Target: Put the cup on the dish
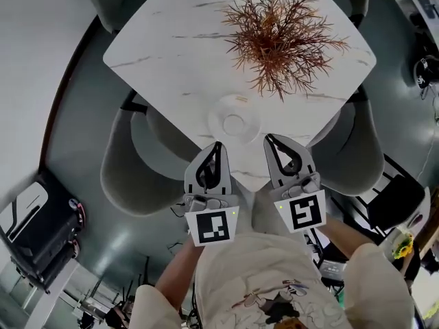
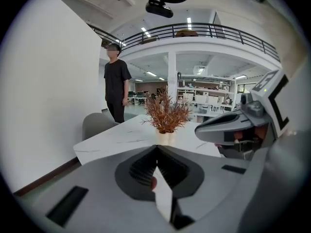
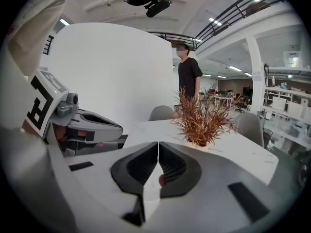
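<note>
Dried plant (image 1: 285,36) beyond dish (image 1: 233,123), chairs (image 1: 127,177) around table (image 1: 164,43)

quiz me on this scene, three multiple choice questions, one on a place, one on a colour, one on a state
1. The dish sits: A on a chair; B on the table, beside the plant; C on the floor.
2. The plant is: A green; B reddish-brown; C blue.
3. The left gripper is: A wide open; B shut on a cup; C shut, empty.
Answers: B, the head view shows it on the marble top next to the plant; B, its twigs look rust-coloured; C, its jaws meet with nothing between.
</note>
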Action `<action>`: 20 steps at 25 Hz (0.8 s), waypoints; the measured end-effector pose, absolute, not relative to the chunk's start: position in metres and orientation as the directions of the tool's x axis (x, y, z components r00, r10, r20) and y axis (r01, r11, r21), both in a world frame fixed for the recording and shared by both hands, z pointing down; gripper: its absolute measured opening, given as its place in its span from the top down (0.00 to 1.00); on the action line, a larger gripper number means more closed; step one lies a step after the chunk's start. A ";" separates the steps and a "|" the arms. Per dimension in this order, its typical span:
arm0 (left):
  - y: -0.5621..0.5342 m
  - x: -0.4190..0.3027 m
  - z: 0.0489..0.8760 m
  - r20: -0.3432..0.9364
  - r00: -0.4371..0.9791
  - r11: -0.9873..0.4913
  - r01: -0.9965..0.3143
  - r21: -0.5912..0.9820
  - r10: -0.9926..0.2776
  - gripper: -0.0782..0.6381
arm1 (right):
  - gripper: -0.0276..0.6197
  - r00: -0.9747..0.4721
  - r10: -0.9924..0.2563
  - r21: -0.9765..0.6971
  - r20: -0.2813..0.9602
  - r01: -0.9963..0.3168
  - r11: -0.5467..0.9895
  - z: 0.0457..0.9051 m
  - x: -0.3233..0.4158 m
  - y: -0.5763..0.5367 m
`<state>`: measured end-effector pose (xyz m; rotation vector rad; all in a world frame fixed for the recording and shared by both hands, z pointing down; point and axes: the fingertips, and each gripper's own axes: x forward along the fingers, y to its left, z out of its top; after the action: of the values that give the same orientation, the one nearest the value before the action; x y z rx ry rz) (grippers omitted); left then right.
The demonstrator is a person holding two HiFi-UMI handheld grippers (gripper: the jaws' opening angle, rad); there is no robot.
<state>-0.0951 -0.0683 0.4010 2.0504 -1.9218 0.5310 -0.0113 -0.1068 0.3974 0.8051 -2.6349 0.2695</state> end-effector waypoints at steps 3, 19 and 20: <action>-0.068 -0.097 0.383 0.426 0.036 -0.046 -0.999 -0.013 -0.904 0.89 | 0.95 -0.771 -0.507 -0.074 0.385 -0.573 0.816 0.381 -0.011 -0.106; -0.046 -0.079 0.324 0.446 0.048 -0.001 -0.994 0.105 -0.894 0.89 | 0.95 -0.801 -0.478 -0.048 0.362 -0.528 0.848 0.316 -0.015 -0.094; -0.044 -0.078 0.320 0.443 0.051 -0.005 -0.994 0.106 -0.895 0.89 | 0.95 -0.804 -0.474 -0.051 0.359 -0.524 0.850 0.311 -0.016 -0.091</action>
<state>-0.0783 -0.0442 0.3198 1.9520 -1.8950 0.3521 -0.0156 -0.0909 0.3109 0.7490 -2.6914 0.2110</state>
